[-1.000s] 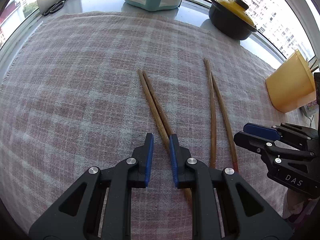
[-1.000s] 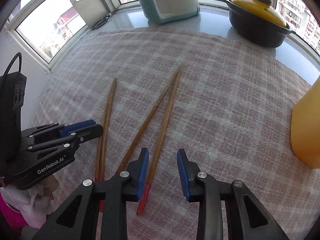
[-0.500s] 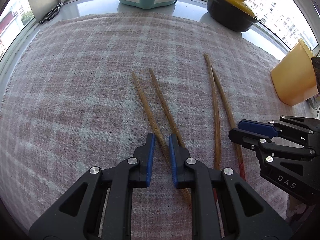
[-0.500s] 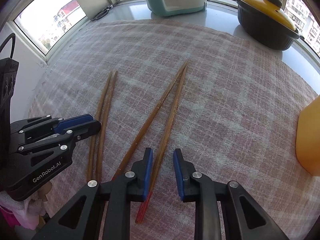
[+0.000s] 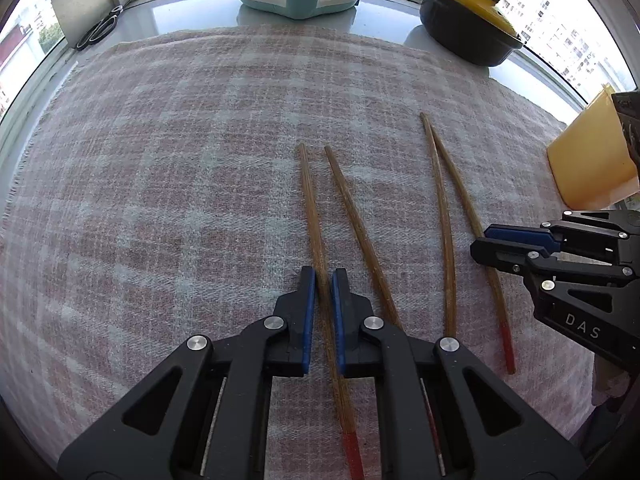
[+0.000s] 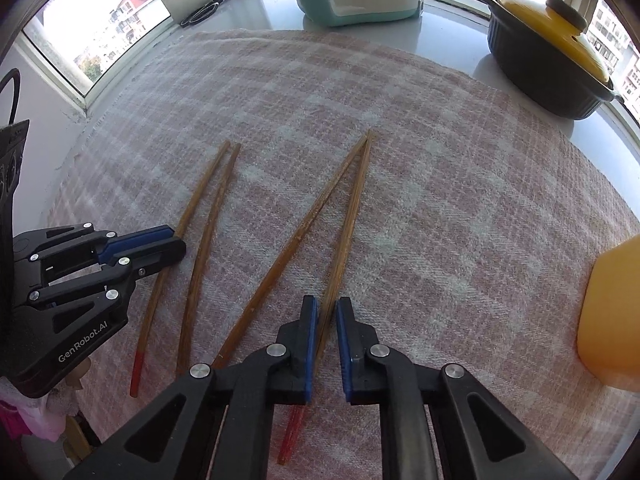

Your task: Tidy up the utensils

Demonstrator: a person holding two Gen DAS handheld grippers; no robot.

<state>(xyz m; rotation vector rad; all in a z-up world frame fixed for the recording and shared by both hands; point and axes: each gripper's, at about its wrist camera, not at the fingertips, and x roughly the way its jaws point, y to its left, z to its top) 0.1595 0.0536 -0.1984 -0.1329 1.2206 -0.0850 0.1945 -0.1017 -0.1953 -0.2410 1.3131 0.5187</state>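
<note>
We see four long brown wooden chopsticks with red butt ends lying on the pink-and-white checked cloth that covers the worktop, all with their long axes running away from us, thin tips toward the windows and red ends toward us.

Our left gripper sits low over the leftmost chopstick, blue pads close on either side of its shaft; the jaws are nearly shut around it, though we cannot tell whether the pads actually press the wood. Its neighbour angles off to the right, and its butt end is hidden under the gripper's black finger.

Our right gripper straddles the rightmost chopstick the same way, jaws narrowed around the shaft with a slim gap showing on the right side. That chopstick's tip meets the tip of its partner, the two forming a narrow V.

A yellow plastic container stands at the right, cut off by the frame edge. A dark pot with a yellow lid sits beyond the cloth.
</note>
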